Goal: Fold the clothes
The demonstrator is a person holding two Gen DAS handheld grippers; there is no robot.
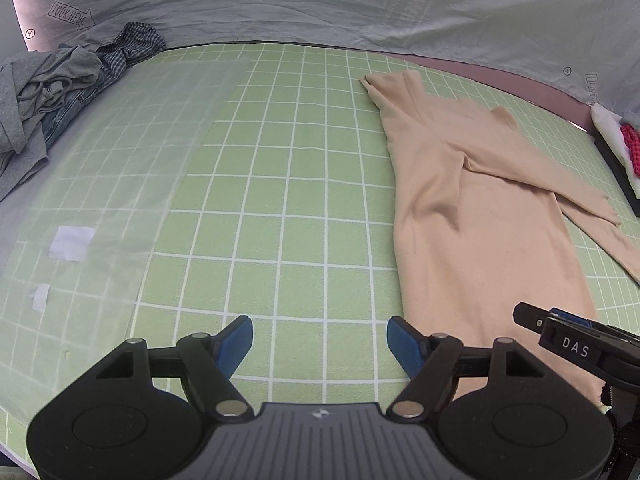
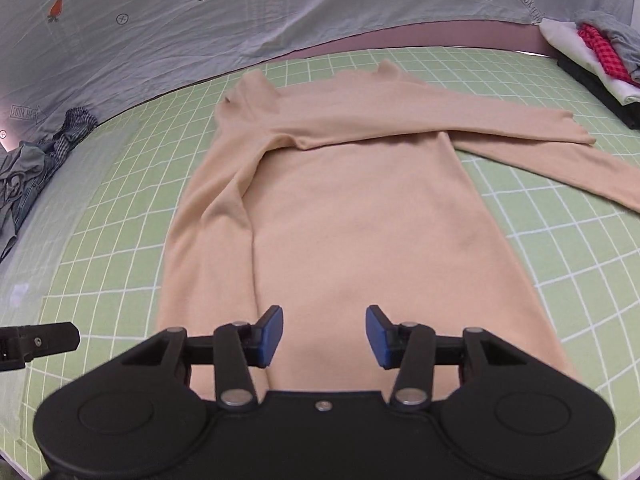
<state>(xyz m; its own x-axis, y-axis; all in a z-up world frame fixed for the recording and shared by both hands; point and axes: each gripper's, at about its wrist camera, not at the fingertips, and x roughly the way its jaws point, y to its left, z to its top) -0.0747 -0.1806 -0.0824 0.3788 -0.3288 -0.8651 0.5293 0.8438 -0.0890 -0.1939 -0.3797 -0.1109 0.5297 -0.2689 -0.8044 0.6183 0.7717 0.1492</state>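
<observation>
A: Where is the peach sweater?

B: Flat on the green grid mat, one sleeve folded across toward three o'clock.

A: The grippers?

B: The right gripper hovers over its hem, jaws wide, empty. The left gripper gapes over bare mat, sweater at two o'clock.

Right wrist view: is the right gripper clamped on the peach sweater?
No: the right gripper is open, its blue pads spread apart above the peach sweater.
</observation>
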